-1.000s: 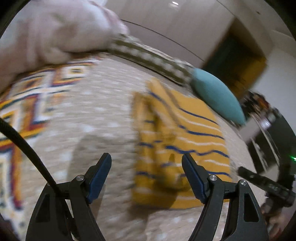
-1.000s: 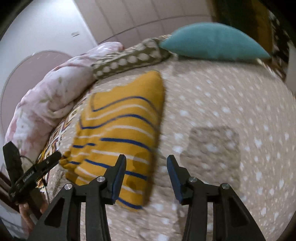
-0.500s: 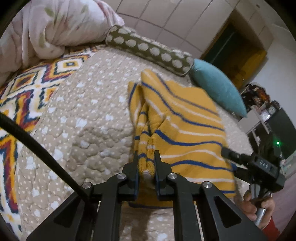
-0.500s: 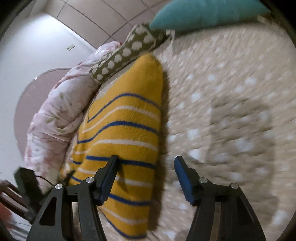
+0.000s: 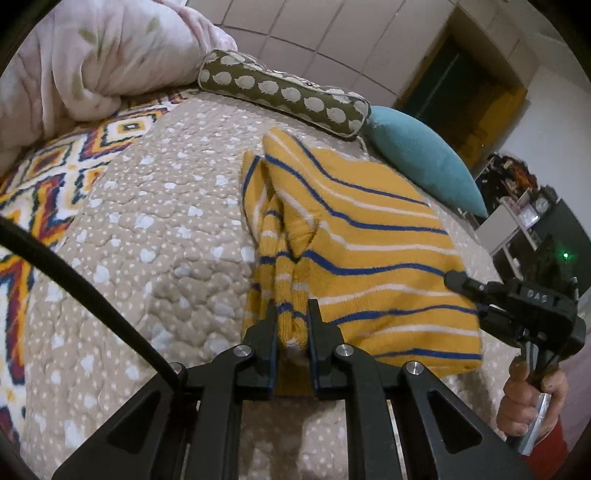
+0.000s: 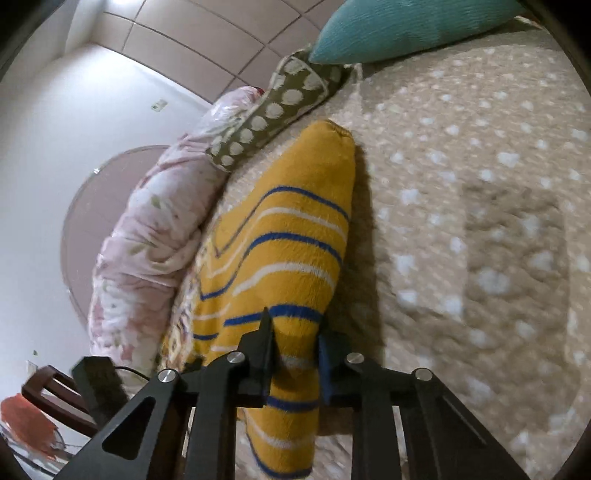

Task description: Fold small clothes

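Left wrist view, item one: left gripper (image 5: 291, 325), fingers drawn together and clamped on a bunched sleeve end of the yellow striped sweater (image 5: 369, 266). A black cable (image 5: 92, 299) runs up and away from the left side of the gripper frame. Sweater: mustard knit with blue and white stripes, folded, lying on the beige dotted bedspread (image 5: 155, 236); its body spreads ahead and to the right of the fingers, the gathered sleeve runs straight ahead from them. To the right, level with the near hem of the sweater, the right gripper (image 5: 465, 284) reaches in with its tip at the garment's right edge, and a hand (image 5: 528, 402) grips its handle. Farther ahead, beyond the sweater: an olive bolster (image 5: 284, 96) with pale spots, and to its right a teal cushion (image 5: 424, 158). Ahead and to the left: a pink floral duvet (image 5: 92, 55), bundled, and a geometric patterned blanket (image 5: 44, 177) at the bedspread's left side.

Right wrist view, item two: right gripper (image 6: 293, 343), fingers closed in on the sweater's (image 6: 280, 258) near edge, cloth filling the gap between them. The garment extends ahead and slightly left. The bedspread (image 6: 480, 221) fills the area to the right. Beyond the sweater's far end: the bolster (image 6: 280, 110), then the teal cushion (image 6: 406, 26) farther right; the duvet (image 6: 155, 221) is heaped to the left.
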The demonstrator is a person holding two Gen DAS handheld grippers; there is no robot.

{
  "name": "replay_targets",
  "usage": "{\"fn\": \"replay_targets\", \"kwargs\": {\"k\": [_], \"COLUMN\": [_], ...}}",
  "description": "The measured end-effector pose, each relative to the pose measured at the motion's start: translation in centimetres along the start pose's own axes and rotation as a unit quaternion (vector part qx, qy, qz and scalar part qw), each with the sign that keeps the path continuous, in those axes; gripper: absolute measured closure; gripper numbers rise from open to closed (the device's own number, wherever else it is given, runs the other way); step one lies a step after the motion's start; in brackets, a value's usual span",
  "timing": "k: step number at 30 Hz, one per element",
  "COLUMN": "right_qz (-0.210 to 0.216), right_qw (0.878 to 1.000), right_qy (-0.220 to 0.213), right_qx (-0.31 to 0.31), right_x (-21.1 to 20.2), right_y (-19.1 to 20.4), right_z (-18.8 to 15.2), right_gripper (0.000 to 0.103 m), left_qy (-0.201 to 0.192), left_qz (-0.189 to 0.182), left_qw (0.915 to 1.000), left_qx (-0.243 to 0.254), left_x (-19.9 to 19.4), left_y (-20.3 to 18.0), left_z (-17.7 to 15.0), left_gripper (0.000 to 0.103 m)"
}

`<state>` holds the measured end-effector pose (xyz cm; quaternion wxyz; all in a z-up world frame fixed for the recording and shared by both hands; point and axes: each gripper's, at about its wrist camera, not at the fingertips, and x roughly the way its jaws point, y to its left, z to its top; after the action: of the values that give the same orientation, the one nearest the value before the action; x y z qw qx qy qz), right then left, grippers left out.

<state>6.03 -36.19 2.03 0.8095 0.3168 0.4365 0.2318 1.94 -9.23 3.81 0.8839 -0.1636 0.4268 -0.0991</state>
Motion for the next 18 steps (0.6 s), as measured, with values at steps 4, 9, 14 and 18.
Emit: {"fn": "replay_targets", "kwargs": {"k": [4, 9, 14, 18], "right_qz": [-0.063, -0.139, -0.159, -0.123], "right_qw": [0.997, 0.987, 0.974, 0.979], "right_qy": [0.010, -0.057, -0.135, -0.070], "right_qx": [-0.032, -0.063, -0.093, -0.150], "right_x": [1.3, -1.1, -4.2, 0.0], "right_y": [0.2, 2.8, 6.3, 10.1], "right_z": [-0.9, -1.2, -1.0, -1.6], "right_gripper": [0.069, 0.065, 0.062, 0.076], "left_qy": [0.017, 0.014, -0.025, -0.048], "left_qz": [0.003, -0.016, 0.065, 0.110], "left_qw": [0.9992, 0.9969, 0.9957, 0.9900], "left_qx": [-0.035, -0.076, -0.062, -0.074], "left_x": [0.8, -0.1, -2.8, -4.3], "left_y": [1.8, 4.2, 5.2, 7.3], "left_z": [0.0, 0.2, 0.1, 0.0], "left_gripper": [0.090, 0.089, 0.088, 0.060]}}
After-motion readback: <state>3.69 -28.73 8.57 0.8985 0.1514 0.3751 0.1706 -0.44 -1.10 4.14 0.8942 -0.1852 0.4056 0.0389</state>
